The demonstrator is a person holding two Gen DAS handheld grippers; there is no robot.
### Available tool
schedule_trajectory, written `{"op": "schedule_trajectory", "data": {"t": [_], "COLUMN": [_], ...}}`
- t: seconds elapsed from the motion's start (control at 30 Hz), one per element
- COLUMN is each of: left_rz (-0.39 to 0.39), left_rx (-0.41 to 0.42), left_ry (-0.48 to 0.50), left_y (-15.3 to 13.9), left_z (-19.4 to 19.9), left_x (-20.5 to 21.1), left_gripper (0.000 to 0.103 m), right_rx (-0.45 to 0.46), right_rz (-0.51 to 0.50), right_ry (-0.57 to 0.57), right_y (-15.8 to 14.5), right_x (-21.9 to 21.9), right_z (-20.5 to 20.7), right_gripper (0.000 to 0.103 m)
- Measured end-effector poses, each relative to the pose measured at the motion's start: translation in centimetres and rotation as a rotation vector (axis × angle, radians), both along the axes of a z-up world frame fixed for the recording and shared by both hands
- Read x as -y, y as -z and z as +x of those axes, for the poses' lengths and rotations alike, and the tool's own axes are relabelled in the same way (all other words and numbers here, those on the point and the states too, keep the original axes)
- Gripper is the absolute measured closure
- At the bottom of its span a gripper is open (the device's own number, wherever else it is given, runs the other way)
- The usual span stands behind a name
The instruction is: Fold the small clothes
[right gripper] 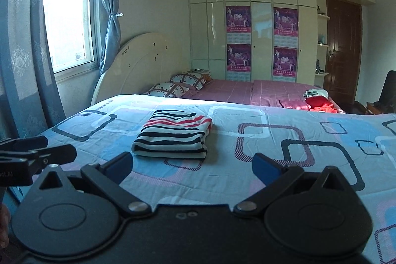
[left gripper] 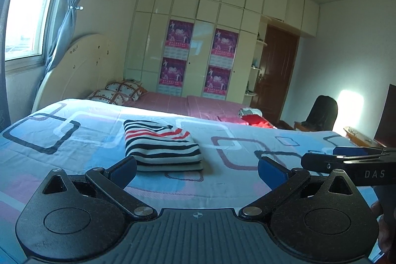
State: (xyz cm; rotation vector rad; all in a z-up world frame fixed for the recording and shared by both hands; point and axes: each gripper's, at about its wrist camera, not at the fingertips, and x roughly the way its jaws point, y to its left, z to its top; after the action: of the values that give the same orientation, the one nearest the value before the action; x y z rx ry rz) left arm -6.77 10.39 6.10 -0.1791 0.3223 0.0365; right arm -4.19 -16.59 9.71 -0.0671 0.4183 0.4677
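Two grippers hang above the near part of a bed, each with its jaws spread wide and nothing between them; the left gripper [left gripper: 197, 168] sits just short of the folded striped garment [left gripper: 162, 144], whose near folded edge lies between and slightly beyond its blue pads [left gripper: 123, 168]; the right gripper [right gripper: 192, 166] stands a little further back from the same garment [right gripper: 173, 136], which lies ahead and to the left of its centre line. The garment, banded white, black and red, rests flat as a compact rectangle on the patterned bedspread [left gripper: 74, 147], its corners square and its layers stacked; bare bedspread surrounds it on all four sides, widest toward the right. In the left wrist view the right gripper's finger tips enter from the right edge, apart from the garment; in the right wrist view the left gripper's side shows at the left edge. Beyond the bedspread's far edge lies a pink sheet [right gripper: 235, 90] with two pillows [right gripper: 178, 84] near the headboard [right gripper: 138, 61]; a small heap of red and striped clothes [right gripper: 319, 99] sits at the sheet's right end, well apart from both grippers. Wardrobe doors [right gripper: 212, 29] bearing four posters [right gripper: 238, 19] close the background.
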Motion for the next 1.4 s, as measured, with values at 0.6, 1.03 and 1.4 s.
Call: {"op": "schedule_trajectory", "data": {"t": [0.6,1.03,1.4], "left_rz": [0.013,0.015,0.016], "left_rx": [0.013,0.008,0.009], "left_ry": [0.014,0.014,0.015], "left_y": [-0.56,-0.66,-0.75], "left_z": [0.44,0.42,0.32], "left_x": [0.28,0.20,0.14], "left_gripper": [0.000,0.000,0.000], "right_rx": [0.035,0.028,0.035], "right_rz": [0.012,0.012,0.010], "right_ry": [0.017,0.010,0.007], "right_y": [-0.38,-0.43,-0.37], "right_x": [0.42,0.11,-0.03], "right_z": [-0.90,-0.77,-0.79], "right_gripper": [0.001,0.001,0.001]}}
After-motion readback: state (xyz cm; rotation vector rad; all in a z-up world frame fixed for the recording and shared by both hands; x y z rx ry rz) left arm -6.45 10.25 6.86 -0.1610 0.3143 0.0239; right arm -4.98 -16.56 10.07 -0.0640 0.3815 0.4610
